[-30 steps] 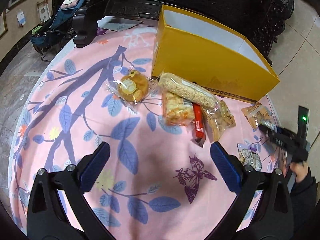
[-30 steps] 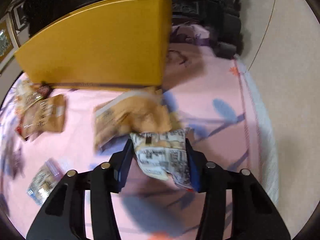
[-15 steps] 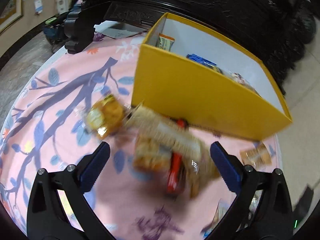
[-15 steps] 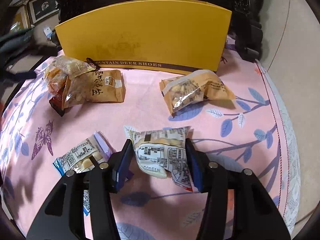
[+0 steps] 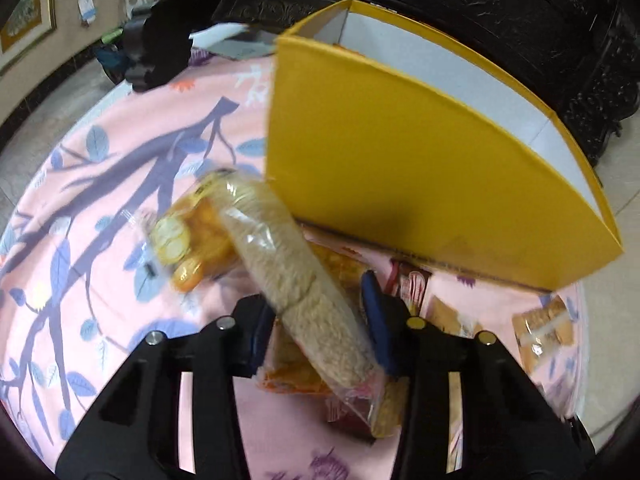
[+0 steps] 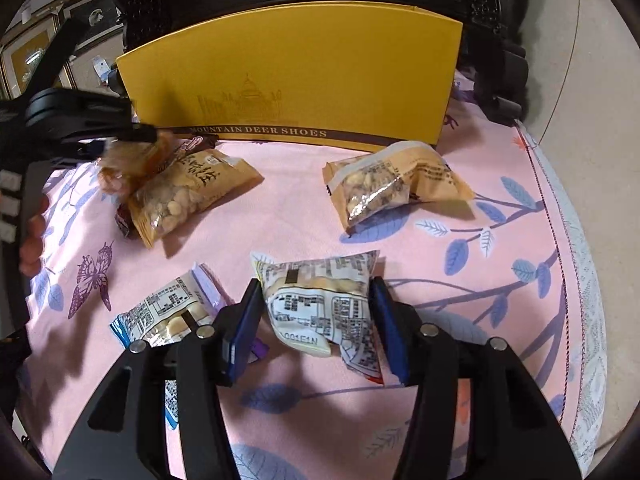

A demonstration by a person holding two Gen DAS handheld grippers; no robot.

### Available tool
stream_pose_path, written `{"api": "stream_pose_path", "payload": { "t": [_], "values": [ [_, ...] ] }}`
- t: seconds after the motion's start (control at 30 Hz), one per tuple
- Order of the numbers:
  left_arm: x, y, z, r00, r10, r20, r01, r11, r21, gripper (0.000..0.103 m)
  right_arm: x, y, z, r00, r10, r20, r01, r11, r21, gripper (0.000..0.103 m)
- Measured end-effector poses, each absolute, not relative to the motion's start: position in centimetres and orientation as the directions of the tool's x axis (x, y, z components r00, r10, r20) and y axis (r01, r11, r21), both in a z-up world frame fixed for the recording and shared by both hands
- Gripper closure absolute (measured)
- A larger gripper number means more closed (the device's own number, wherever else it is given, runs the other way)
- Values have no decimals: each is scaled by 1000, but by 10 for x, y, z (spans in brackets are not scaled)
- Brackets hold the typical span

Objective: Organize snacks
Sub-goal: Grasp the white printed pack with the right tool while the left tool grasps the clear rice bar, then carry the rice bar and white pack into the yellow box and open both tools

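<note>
My left gripper (image 5: pixel 316 316) is shut on a long clear pack of pale rice bar (image 5: pixel 296 276), in front of the yellow shoe box (image 5: pixel 400 168). A round golden cake pack (image 5: pixel 188 236) lies just left of it, and an orange snack pack (image 5: pixel 292 372) lies under it. My right gripper (image 6: pixel 316 320) is shut on a white printed snack packet (image 6: pixel 320 304), held just above the pink cloth. The left gripper (image 6: pixel 88 120) shows at the left of the right wrist view, by the box front (image 6: pixel 296 80).
On the pink tablecloth (image 6: pixel 288 216) lie a tan nut bag (image 6: pixel 188 192), a second tan bag (image 6: pixel 392 184) near the box's right corner, and a white-blue packet (image 6: pixel 168 316). The table edge (image 6: pixel 588 280) runs on the right. Dark carved furniture (image 5: pixel 520 8) stands behind the box.
My left gripper moved forward to the snack pile and closed on the rice bar pack. My right gripper kept its hold on the white packet and turned to face the box.
</note>
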State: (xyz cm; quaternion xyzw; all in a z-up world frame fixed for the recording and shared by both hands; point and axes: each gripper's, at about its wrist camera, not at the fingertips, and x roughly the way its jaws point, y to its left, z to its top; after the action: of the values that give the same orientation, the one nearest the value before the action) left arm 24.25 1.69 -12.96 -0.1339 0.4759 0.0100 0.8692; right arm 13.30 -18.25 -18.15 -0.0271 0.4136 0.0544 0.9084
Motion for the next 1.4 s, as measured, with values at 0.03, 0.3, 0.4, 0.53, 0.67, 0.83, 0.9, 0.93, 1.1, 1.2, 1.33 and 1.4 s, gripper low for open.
{"api": "stream_pose_path", "payload": {
  "t": [0.03, 0.3, 0.4, 0.53, 0.67, 0.83, 0.9, 0.93, 1.1, 1.2, 1.33, 1.4],
  "values": [
    [239, 21, -130, 546, -121, -829, -138, 963, -232, 62, 133, -182, -181, 650, 74, -756, -117, 993, -3, 49],
    [163, 36, -129, 538, -220, -814, -3, 965, -263, 62, 110, -174, -164, 668, 72, -741, -67, 997, 36, 56],
    [137, 40, -131, 524, -267, -809, 46, 957, -286, 62, 102, -169, -158, 678, 65, -732, -58, 998, 35, 56],
    [115, 39, -134, 501, -297, -813, 89, 952, -294, 62, 94, -160, -158, 670, 67, -739, -55, 998, 40, 56],
    [117, 50, -135, 452, -350, -820, 76, 931, -356, 60, 93, -151, -162, 656, 76, -750, -65, 997, 44, 56],
    [124, 68, -126, 452, -404, -795, 50, 902, -429, 62, 91, -148, -159, 658, 77, -749, -71, 997, 40, 56],
    [124, 73, -122, 460, -410, -788, 39, 896, -443, 62, 90, -151, -158, 661, 77, -747, -64, 997, 45, 56],
    [125, 73, -121, 461, -402, -791, 39, 900, -435, 62, 91, -153, -157, 661, 77, -746, -62, 997, 48, 56],
    [145, 73, -139, 398, -379, -835, 15, 913, -407, 57, 91, -156, -156, 666, 82, -742, -63, 997, 54, 56],
    [160, 73, -141, 414, -343, -843, 4, 927, -375, 63, 91, -157, -157, 664, 82, -743, -64, 997, 54, 56],
    [172, 69, -141, 425, -323, -846, 27, 938, -345, 75, 92, -163, -156, 667, 74, -741, -47, 997, 56, 56],
    [169, 64, -137, 440, -302, -845, 43, 948, -317, 75, 92, -166, -156, 674, 71, -736, -40, 997, 60, 56]
  ]
}}
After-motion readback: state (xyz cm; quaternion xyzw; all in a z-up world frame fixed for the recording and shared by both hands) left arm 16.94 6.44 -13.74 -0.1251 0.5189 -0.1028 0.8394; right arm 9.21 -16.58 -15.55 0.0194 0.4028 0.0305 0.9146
